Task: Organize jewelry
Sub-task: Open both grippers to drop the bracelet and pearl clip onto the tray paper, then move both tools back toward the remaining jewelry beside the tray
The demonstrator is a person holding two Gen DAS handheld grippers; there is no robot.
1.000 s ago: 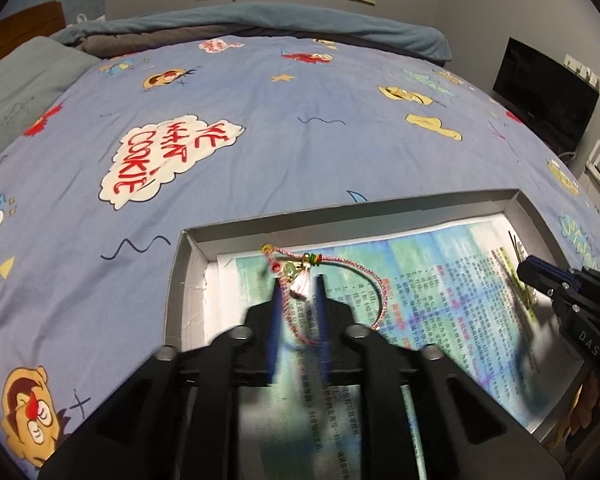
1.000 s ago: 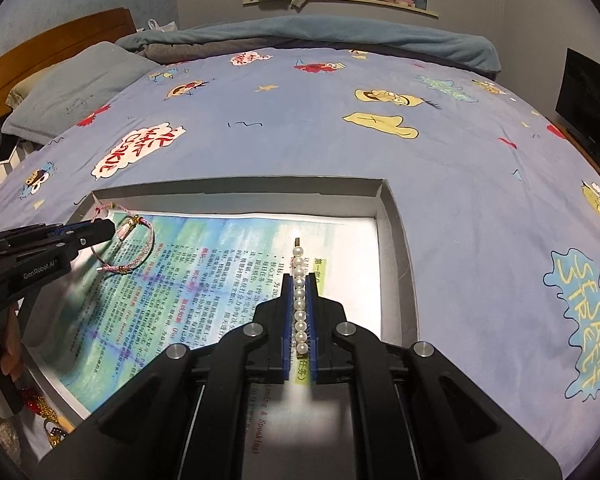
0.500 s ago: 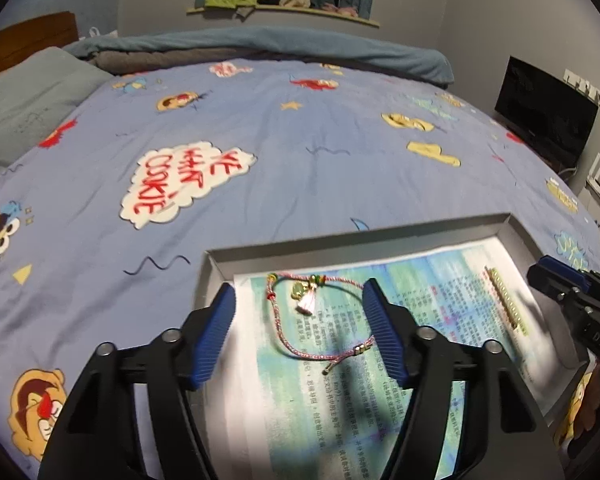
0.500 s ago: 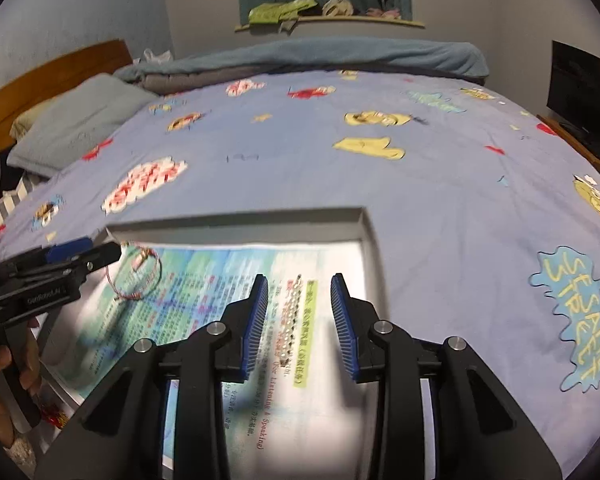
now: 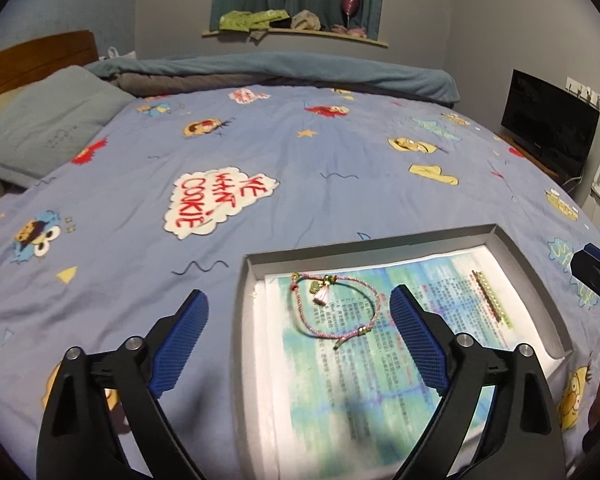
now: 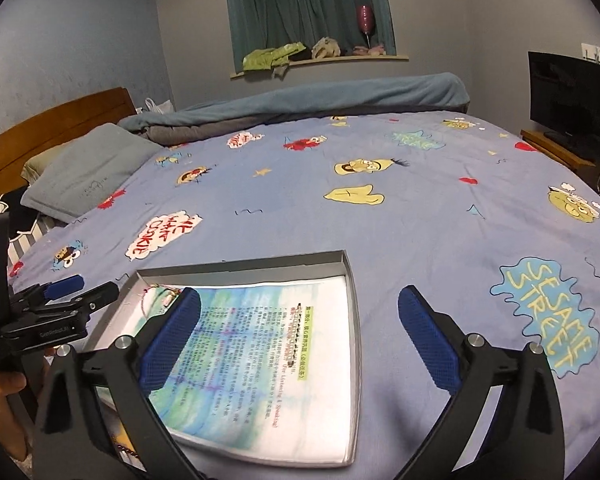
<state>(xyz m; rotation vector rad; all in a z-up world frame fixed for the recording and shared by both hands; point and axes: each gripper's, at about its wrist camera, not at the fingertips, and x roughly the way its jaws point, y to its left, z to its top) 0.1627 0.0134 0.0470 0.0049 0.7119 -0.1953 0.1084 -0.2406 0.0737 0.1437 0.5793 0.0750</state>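
Both tongs, left and right, are spread wide, nothing held. Bracelet lies in tray; light, floppy cord, probably best pinched mid-loop.

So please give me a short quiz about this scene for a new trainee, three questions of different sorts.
1. True or false: the left tool is shut on the pink cord bracelet.
2. Where does the pearl strand lie? A) on the blue bedcover B) on the printed sheet inside the grey tray C) in the right tool
3. Fill in: both tools are ___.

Key: 1 false; 2 B; 3 open.
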